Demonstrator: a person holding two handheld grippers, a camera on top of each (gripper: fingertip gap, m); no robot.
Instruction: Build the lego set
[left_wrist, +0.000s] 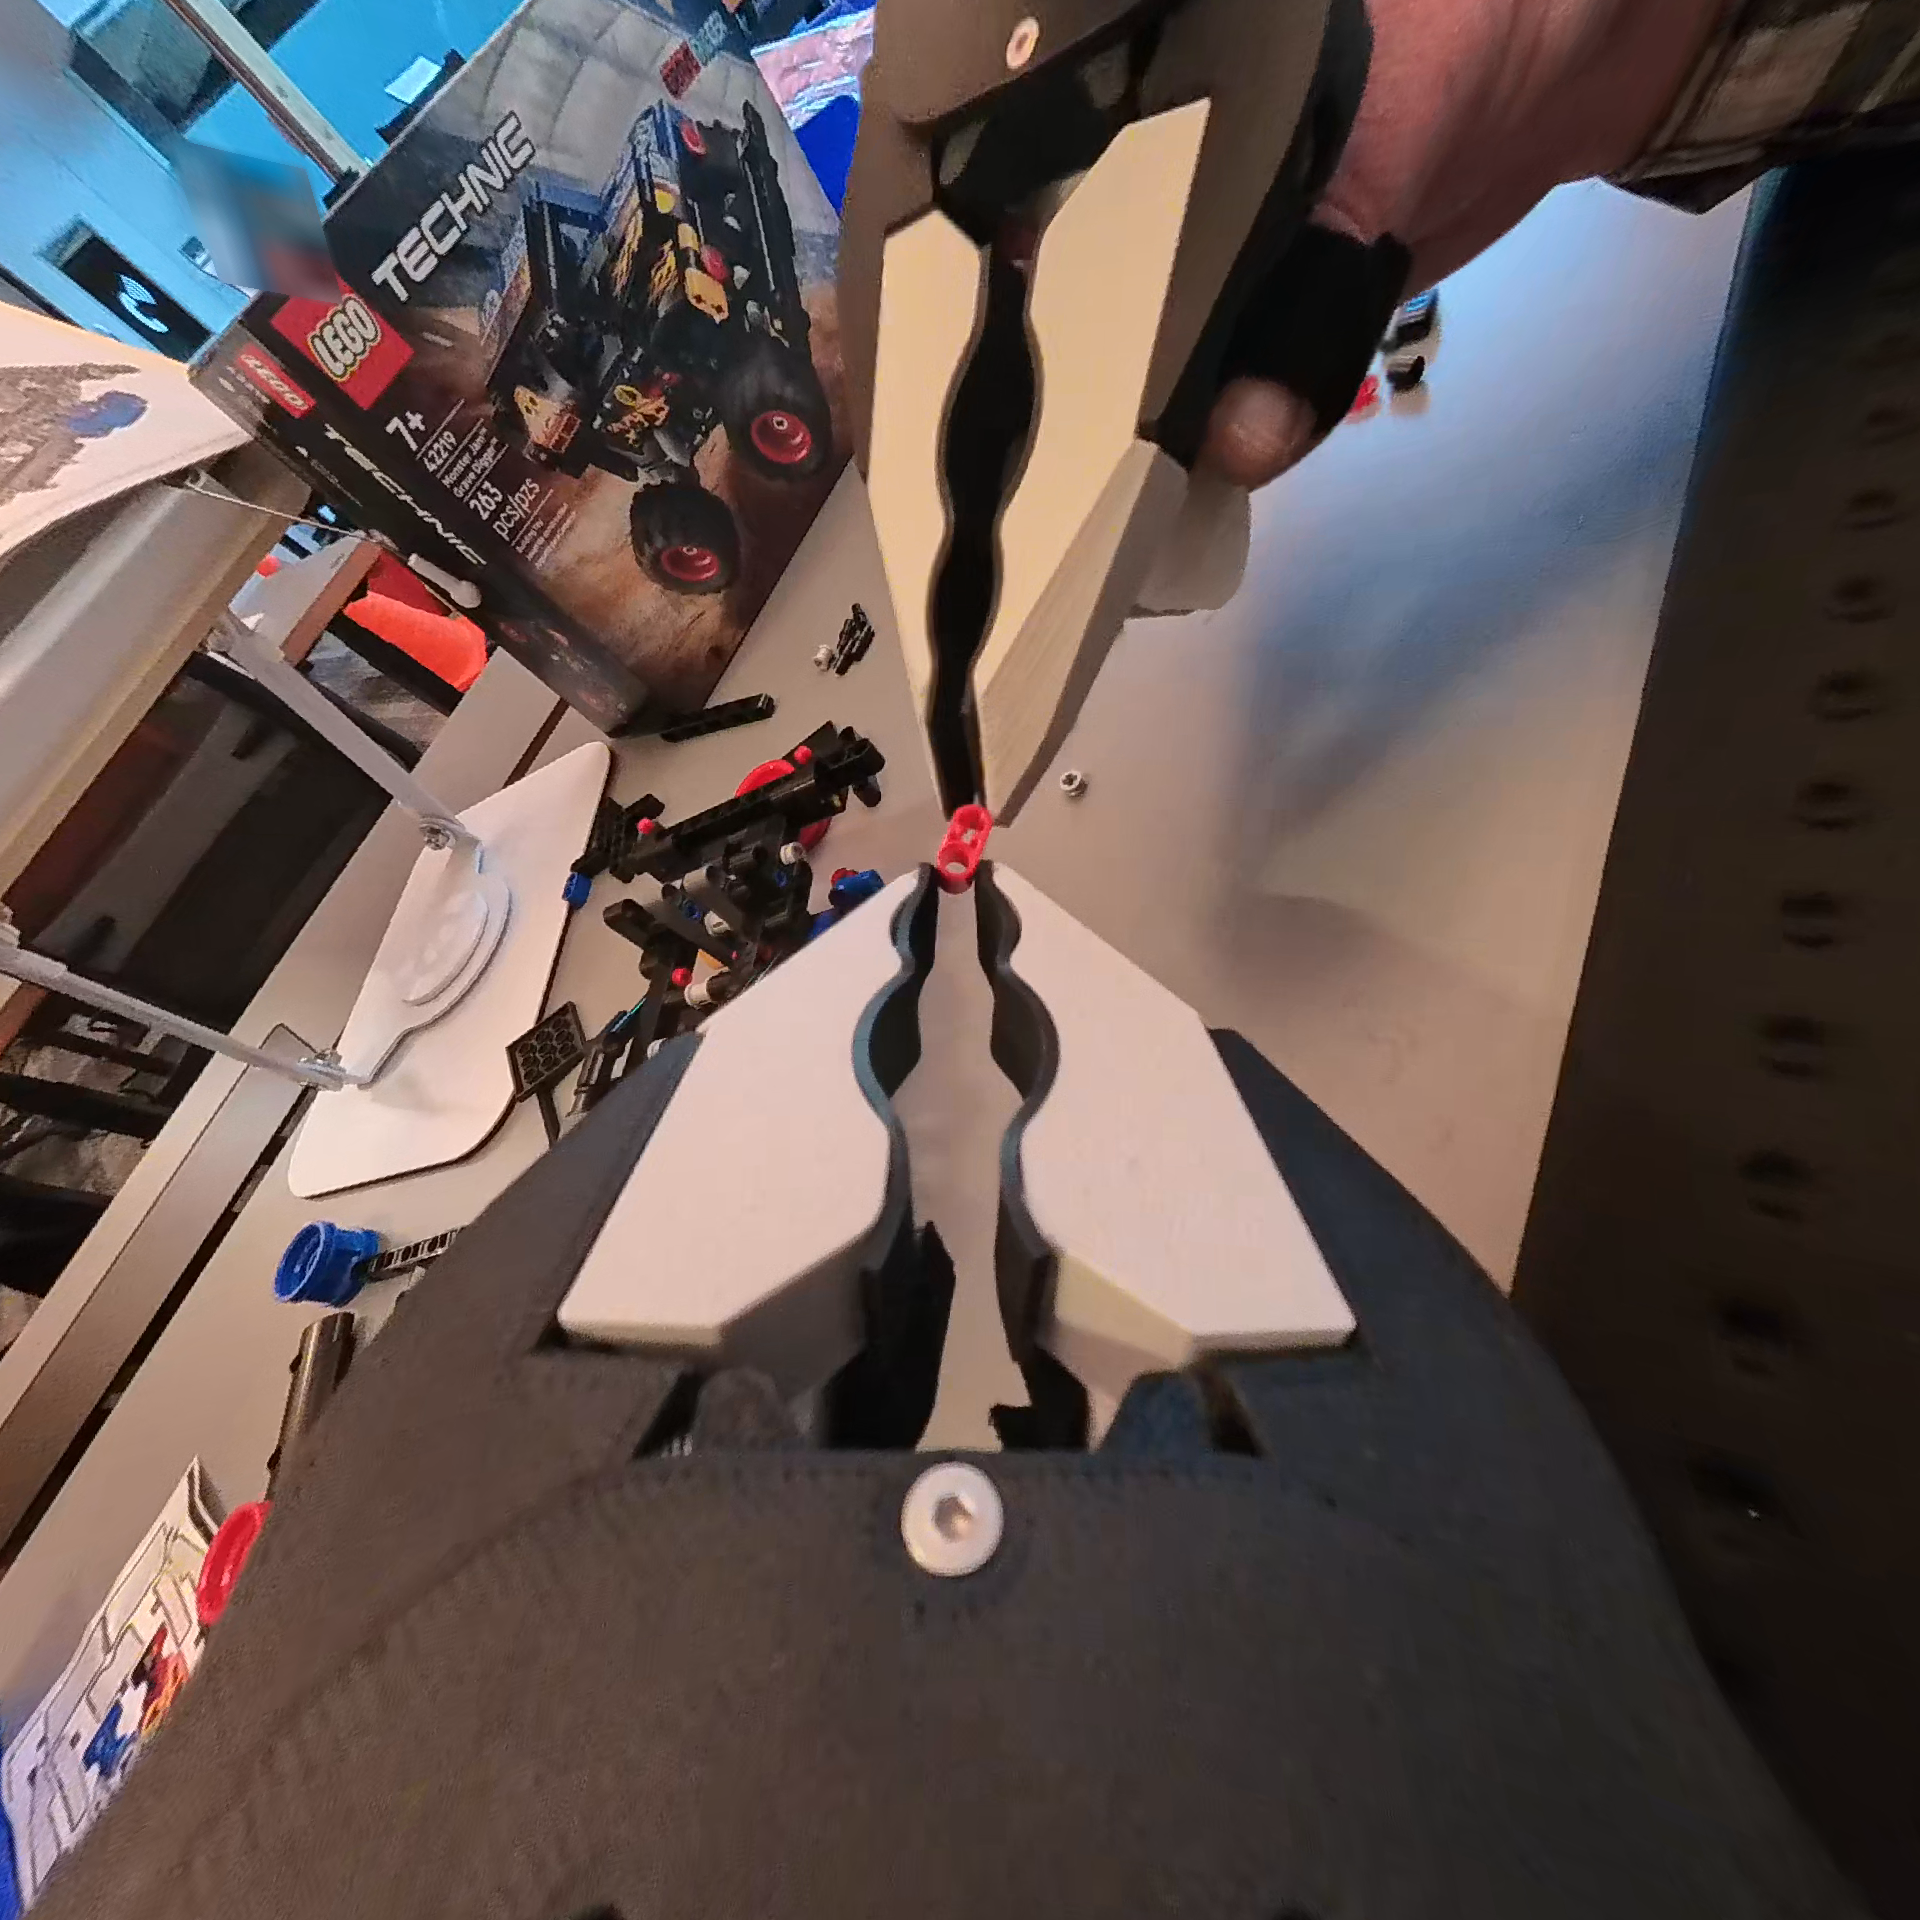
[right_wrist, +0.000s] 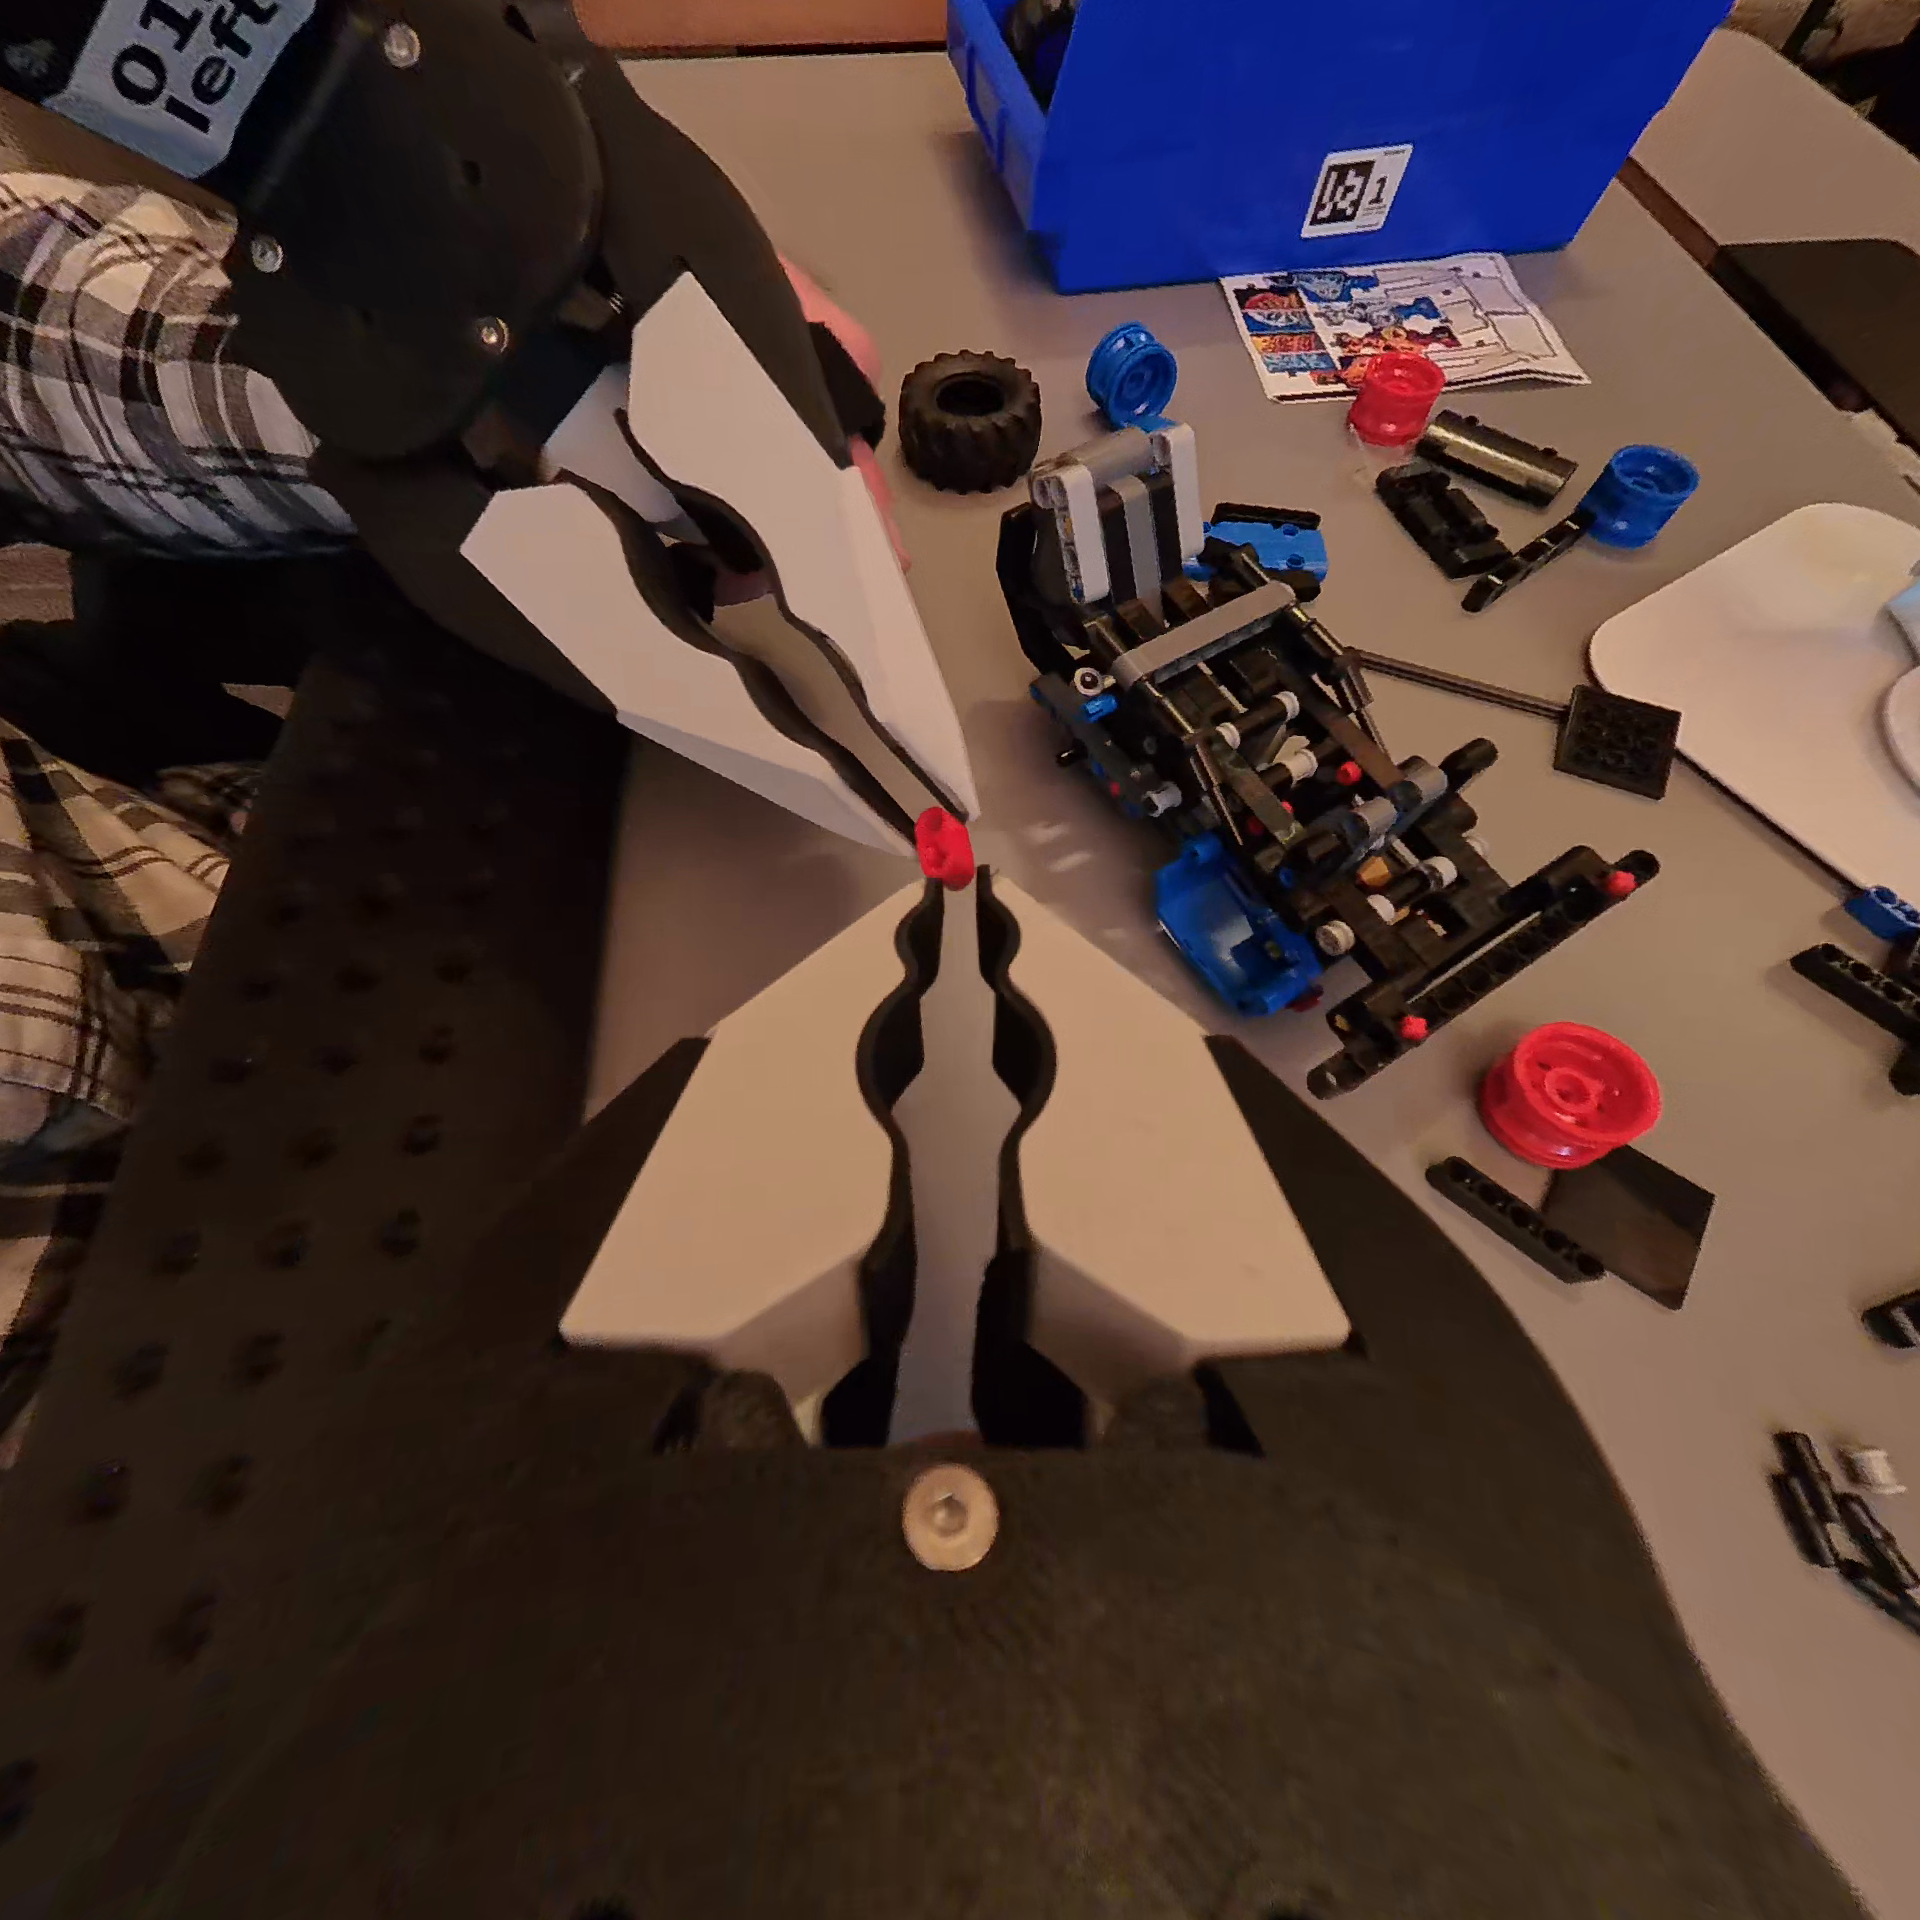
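A small lego piece (right_wrist: 943, 850) sits right at the tips of both pairs of jaws, between them. In the right wrist view, the half-built truck (right_wrist: 1278, 748) lies on the table (right_wrist: 1351, 1475) to the right of the jaws, a tire (right_wrist: 968, 420) behind it, and a wheel (right_wrist: 1569, 1093) nearer.

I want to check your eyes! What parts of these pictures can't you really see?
- Red piece: both views, too small to tell which gripper, left or right, truly holds it.
- Blue bin: right wrist view, top cut off by the edge and its inside hidden by its wall.
- Half-built truck: left wrist view, lower part hidden behind the left gripper's finger.
- Black bits: left wrist view, too blurred, partly behind the person's hand.
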